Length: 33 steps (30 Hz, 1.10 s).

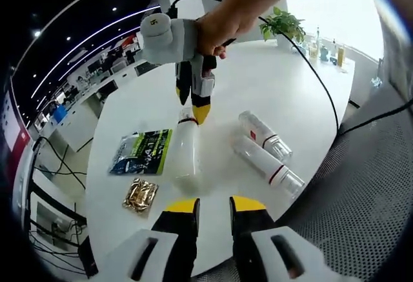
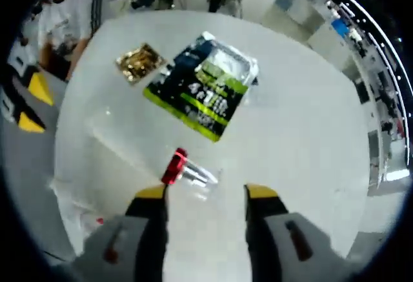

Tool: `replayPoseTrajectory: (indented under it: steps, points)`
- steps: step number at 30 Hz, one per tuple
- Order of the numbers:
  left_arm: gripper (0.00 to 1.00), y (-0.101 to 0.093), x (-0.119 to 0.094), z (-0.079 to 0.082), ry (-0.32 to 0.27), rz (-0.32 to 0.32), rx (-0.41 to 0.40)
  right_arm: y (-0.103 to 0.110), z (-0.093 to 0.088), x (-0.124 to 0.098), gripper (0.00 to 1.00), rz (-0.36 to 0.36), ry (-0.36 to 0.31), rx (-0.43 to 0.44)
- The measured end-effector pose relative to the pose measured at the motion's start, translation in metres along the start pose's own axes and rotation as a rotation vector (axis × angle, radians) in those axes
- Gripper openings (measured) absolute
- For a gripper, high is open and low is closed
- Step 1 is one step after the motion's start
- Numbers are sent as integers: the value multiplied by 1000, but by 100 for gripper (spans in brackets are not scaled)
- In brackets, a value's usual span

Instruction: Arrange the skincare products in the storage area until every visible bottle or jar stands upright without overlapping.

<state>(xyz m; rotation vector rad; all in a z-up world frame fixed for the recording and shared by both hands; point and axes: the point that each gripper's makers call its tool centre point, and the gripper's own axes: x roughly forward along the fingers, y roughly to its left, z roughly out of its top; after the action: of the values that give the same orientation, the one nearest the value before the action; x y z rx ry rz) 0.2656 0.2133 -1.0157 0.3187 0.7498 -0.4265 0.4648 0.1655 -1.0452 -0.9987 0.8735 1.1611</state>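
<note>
A white bottle (image 1: 183,156) lies on its side on the round white table (image 1: 284,82), its red neck ring pointing away from me. My right gripper (image 1: 192,104), held by a hand, hovers over that neck with its jaws apart. In the right gripper view the bottle's red ring and clear cap (image 2: 184,169) lie just ahead of the open right gripper (image 2: 206,193), close to its left jaw. Two clear bottles with red bands (image 1: 264,135) (image 1: 269,167) lie side by side to the right. My left gripper (image 1: 216,206) stands open and empty near the table's edge.
A green and black packet (image 1: 142,151) (image 2: 203,95) and a small gold packet (image 1: 141,195) (image 2: 137,61) lie beside the white bottle. A potted plant (image 1: 282,24) and small bottles stand at the far edge. The left gripper's yellow tips (image 2: 29,104) show beside a seated person.
</note>
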Motion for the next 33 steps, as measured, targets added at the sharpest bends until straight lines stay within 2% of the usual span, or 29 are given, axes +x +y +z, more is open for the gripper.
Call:
replayPoseTrajectory:
  steps: [2, 3, 5, 7, 10, 12, 16, 17, 20, 23, 27, 30, 33]
  points:
    - [19, 0, 0, 1, -2, -1, -1, 2, -1, -1, 46, 2, -45, 155]
    - [19, -1, 0, 1, -3, -1, 2, 2, -1, -2, 48, 7, -51, 178]
    - [19, 0, -1, 2, -8, 1, 2, 9, 4, -3, 50, 40, -126, 413]
    - [19, 0, -1, 2, -11, 3, 1, 12, 9, -5, 50, 53, -185, 544]
    - [19, 2, -2, 4, -22, 14, -5, 16, 11, -7, 49, 57, -245, 703]
    - [19, 4, -3, 6, -35, 20, -13, 23, 8, -5, 49, 67, -248, 800]
    - [19, 5, -3, 6, -36, 26, -19, 37, 8, -1, 50, 92, -244, 930]
    - [19, 5, -3, 5, -32, 29, -21, 39, 10, 0, 51, 97, -246, 943]
    - [19, 6, -3, 4, -28, 33, -30, 49, 23, 2, 55, 126, -256, 912]
    - [19, 6, -4, 6, -37, 37, -28, 58, 27, 6, 56, 139, -229, 874]
    - [19, 6, -4, 5, -35, 37, -26, 63, 34, 17, 56, 141, -219, 904]
    - [19, 7, -3, 2, -18, 38, -27, 62, 44, 18, 55, 128, -229, 870]
    - [19, 9, -4, 4, -30, 45, -32, 59, 49, 23, 52, 111, -213, 804]
